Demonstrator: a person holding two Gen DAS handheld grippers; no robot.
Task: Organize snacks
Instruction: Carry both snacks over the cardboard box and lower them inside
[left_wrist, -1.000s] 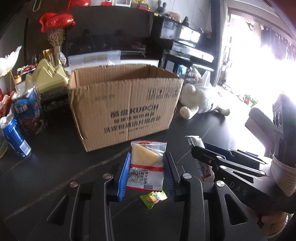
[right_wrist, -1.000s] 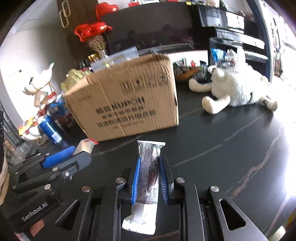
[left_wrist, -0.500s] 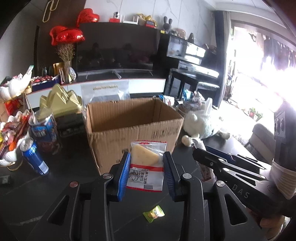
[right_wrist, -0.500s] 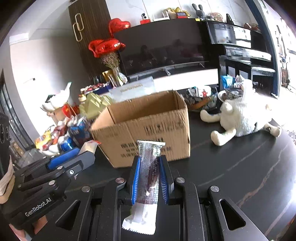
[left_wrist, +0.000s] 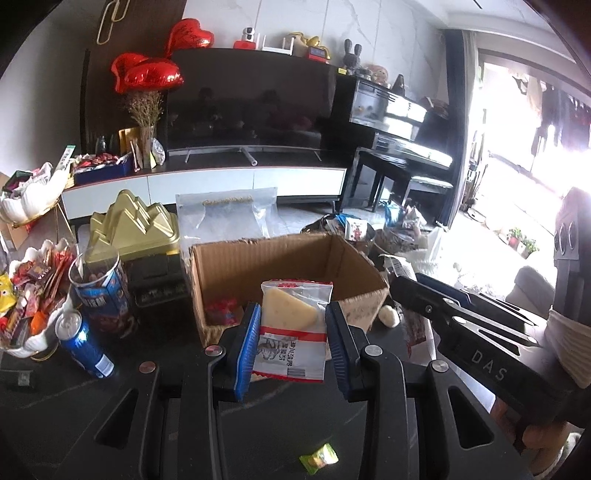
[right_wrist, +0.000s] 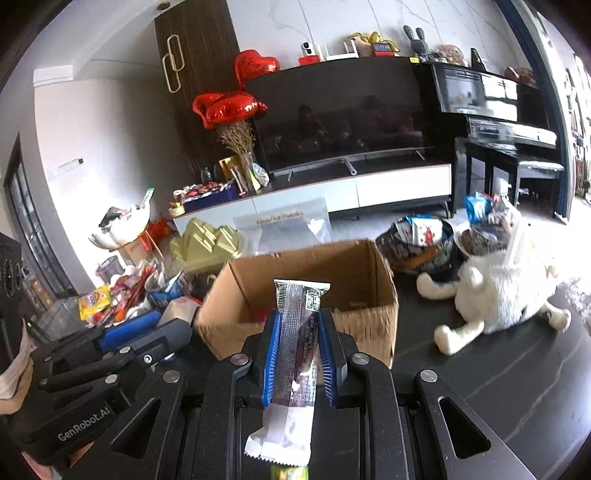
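My left gripper (left_wrist: 291, 325) is shut on a clear snack packet with a yellow wedge and a red stripe (left_wrist: 293, 328), held above the near edge of an open cardboard box (left_wrist: 258, 258). My right gripper (right_wrist: 298, 343) is shut on a long dark snack bar in a clear wrapper (right_wrist: 295, 354), held just before the same box (right_wrist: 365, 325). Red packets (left_wrist: 221, 312) lie inside the box. Each gripper shows beside the other: the right one in the left wrist view (left_wrist: 461, 317), the left one in the right wrist view (right_wrist: 122, 332).
A small green candy (left_wrist: 319, 458) lies on the dark table below. A blue can (left_wrist: 83, 343), a blue tube (left_wrist: 103, 291), a gold tin (left_wrist: 135, 225) and a snack bowl (left_wrist: 44, 332) stand left of the box. A white plush toy (right_wrist: 498, 291) lies right.
Both grippers have risen with their snacks and moved toward the box, so its open top and inside now show. The green candy stays on the table below.
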